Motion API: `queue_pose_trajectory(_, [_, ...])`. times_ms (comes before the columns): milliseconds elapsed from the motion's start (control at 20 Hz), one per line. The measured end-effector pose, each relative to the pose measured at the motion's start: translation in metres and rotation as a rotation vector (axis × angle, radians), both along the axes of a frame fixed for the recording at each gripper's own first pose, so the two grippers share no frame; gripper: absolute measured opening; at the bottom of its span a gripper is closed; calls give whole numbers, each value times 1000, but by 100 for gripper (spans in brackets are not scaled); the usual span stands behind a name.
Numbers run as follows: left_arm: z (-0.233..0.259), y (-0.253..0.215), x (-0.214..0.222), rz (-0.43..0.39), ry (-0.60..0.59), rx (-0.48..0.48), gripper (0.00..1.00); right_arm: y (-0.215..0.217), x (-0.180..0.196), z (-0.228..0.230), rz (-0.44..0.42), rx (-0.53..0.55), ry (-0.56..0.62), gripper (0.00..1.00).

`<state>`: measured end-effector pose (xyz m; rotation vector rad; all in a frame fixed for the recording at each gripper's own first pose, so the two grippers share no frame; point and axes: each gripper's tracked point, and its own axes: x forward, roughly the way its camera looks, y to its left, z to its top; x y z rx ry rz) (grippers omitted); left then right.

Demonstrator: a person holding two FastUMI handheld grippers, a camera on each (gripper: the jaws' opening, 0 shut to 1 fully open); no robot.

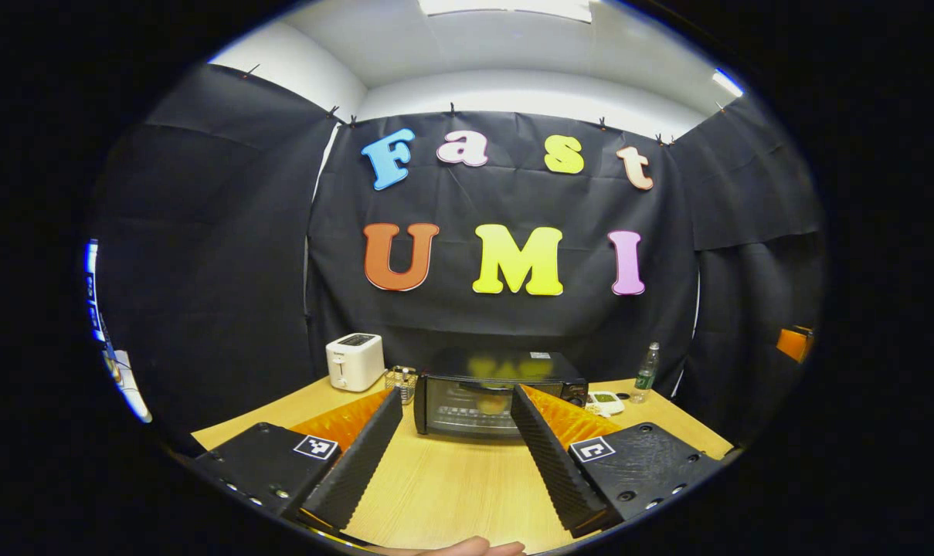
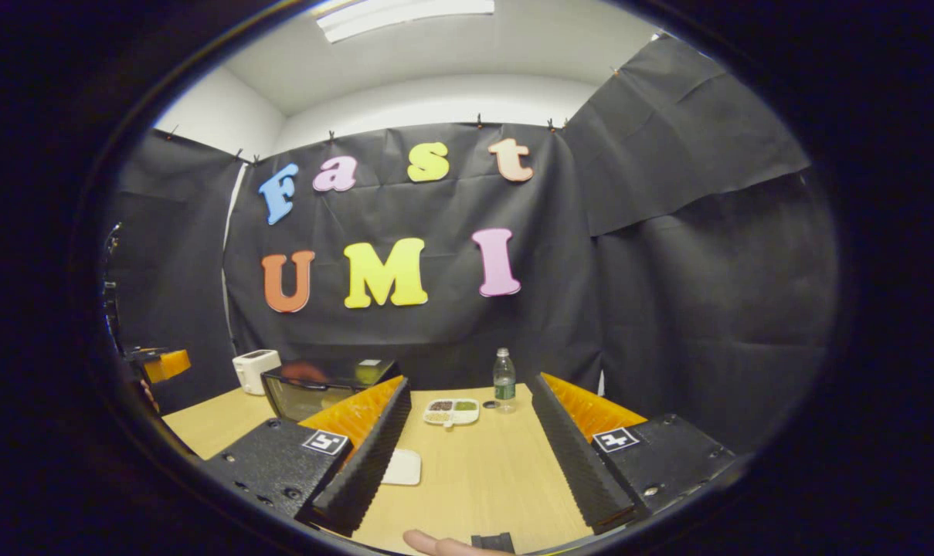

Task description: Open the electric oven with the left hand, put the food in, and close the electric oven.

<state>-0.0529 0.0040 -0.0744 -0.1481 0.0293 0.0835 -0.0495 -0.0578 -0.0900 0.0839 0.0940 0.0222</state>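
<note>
Electric oven (image 1: 482,401): black, door shut, at the back of the wooden table (image 1: 451,479), something yellowish visible through the glass (cannot tell what). White toaster (image 1: 354,361) to its left; water bottle (image 1: 646,373) and compartment dish (image 1: 606,401) to its right. Left gripper (image 1: 456,401): fingers spread wide, holding nothing, facing the oven. Right gripper (image 2: 470,390): likewise wide apart, empty, a white plate (image 2: 402,467) beside its finger.

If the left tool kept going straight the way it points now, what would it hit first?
Most likely the electric oven. In the left gripper view the left tool stands open over bare table, and the oven's shut glass door sits dead ahead between its fingers. Depth is hard to judge, but nothing lies in between.
</note>
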Motion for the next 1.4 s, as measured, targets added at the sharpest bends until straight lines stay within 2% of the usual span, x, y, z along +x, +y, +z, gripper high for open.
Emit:
queue_pose_trajectory(150, [18, -10, -20, -42, -30, -14, 93, 27, -10, 17, 44, -7, -23, 96])
queue_pose_trajectory(350, [25, -21, -35, -82, -20, 35, 93, 45, -24, 24, 77, -3, -19, 96])
queue_pose_trajectory(400, [26, -23, -35, -91, -18, 42, 82, 48, -28, 27, 81, -7, -25, 97])
queue_pose_trajectory(450, [25, -22, -37, -88, -17, 44, 82, 51, -32, 31, 90, -14, -36, 96])
queue_pose_trajectory(500, [27, -21, -40, -86, -13, 42, 93, 54, -36, 35, 100, -19, -49, 96])
queue_pose_trajectory(600, [28, -23, -43, -92, -18, 39, 93, 57, -44, 41, 109, -29, -68, 96])
queue_pose_trajectory(650, [28, -23, -44, -96, -17, 41, 82, 57, -46, 44, 110, -35, -80, 96])
queue_pose_trajectory(700, [27, -24, -45, -99, -12, 43, 82, 57, -45, 46, 108, -41, -85, 96])
queue_pose_trajectory(750, [25, -22, -45, -98, -5, 42, 93, 58, -47, 45, 109, -46, -86, 96])
queue_pose_trajectory(1100, [17, -23, -52, -98, 24, 24, 93, 75, -55, 44, 146, -54, -87, 96])
queue_pose_trajectory(1250, [14, -33, -57, -131, 35, 49, 93, 80, -60, 49, 159, -67, -106, 96])
queue_pose_trajectory(1400, [14, -33, -59, -127, 31, 46, 93, 86, -62, 49, 168, -59, -111, 96])
